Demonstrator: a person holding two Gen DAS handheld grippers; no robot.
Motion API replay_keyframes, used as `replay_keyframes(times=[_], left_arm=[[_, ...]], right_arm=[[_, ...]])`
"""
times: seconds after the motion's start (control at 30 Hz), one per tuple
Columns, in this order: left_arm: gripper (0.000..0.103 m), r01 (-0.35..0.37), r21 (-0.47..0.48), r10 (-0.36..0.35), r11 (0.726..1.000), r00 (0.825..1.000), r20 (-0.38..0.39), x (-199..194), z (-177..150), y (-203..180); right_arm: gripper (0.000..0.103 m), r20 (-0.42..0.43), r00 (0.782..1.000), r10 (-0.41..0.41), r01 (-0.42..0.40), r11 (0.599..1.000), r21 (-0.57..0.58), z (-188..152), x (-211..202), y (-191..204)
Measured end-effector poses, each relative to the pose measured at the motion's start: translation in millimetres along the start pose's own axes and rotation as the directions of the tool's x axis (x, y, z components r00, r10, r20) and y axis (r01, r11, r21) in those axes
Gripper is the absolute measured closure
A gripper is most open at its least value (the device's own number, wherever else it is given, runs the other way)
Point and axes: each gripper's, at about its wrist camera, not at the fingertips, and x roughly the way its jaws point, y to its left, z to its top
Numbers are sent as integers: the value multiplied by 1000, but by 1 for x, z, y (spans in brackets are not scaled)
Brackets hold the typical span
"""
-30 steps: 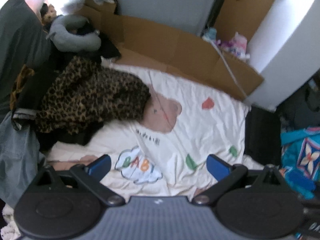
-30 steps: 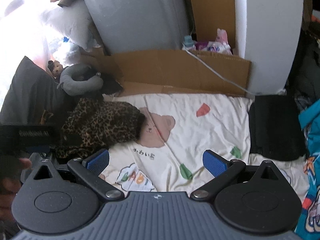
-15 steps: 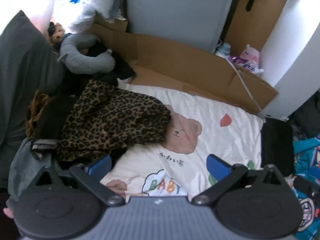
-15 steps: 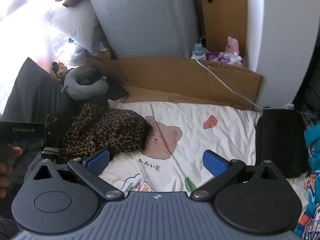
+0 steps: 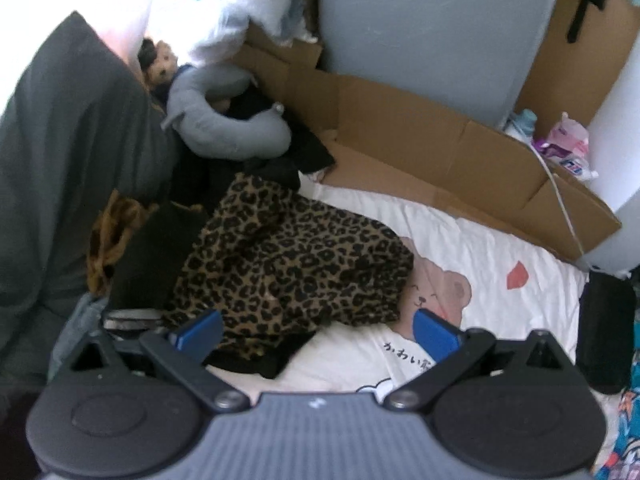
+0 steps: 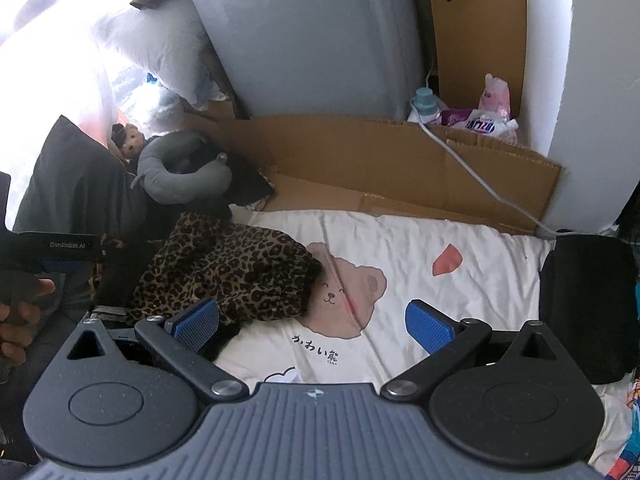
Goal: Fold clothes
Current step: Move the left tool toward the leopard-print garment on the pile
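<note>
A crumpled leopard-print garment (image 5: 288, 268) lies on the left part of a white bear-print sheet (image 5: 500, 256); it also shows in the right wrist view (image 6: 228, 272), on the sheet (image 6: 420, 240). My left gripper (image 5: 316, 334) is open and empty, hovering just in front of the garment's near edge. My right gripper (image 6: 312, 326) is open and empty, above the sheet near the garment's right side. The left gripper's body (image 6: 60, 246) shows at the left edge of the right wrist view.
A grey neck pillow (image 5: 224, 132) and dark clothes (image 5: 152, 264) pile up behind and left of the garment. Flattened cardboard (image 5: 440, 152) lines the back. A black folded item (image 6: 588, 300) lies at the sheet's right end. A dark cushion (image 5: 68, 160) stands at left.
Both grippers have moved left and toward the leopard-print garment, which now sits closer and more central in the views. Both stay open and empty.
</note>
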Motion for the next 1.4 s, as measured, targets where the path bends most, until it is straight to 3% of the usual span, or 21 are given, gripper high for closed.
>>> replay_keyframes(times=[0.37,0.57,0.83,1.03,1.2,1.4], left_arm=[[2,18,-37,-19,999,999,-35,54,6,22],[4,27,11,-27,1000,1000,11,75,1,26],[6,28,24,-29,999,998,58,106,-14,45],[6,30,-67,-23,997,995,97,143,-33,80],[15,17,-53,-13,998,996,86,186,-56,97],[15,-20,-91,27,996,997,72,217,-88,124]], right_arm=[[0,-45,999,-10,12,998,58,-9,45,-23],[0,11,1000,-16,16,999,51,-21,51,-30],[0,1,1000,3,-3,999,34,-41,71,-36],[1,-32,999,7,-7,1000,-2,-60,99,-30],[1,-93,996,9,-10,1000,-15,-83,119,-27],[1,-150,989,16,-16,1000,6,-103,130,-26]])
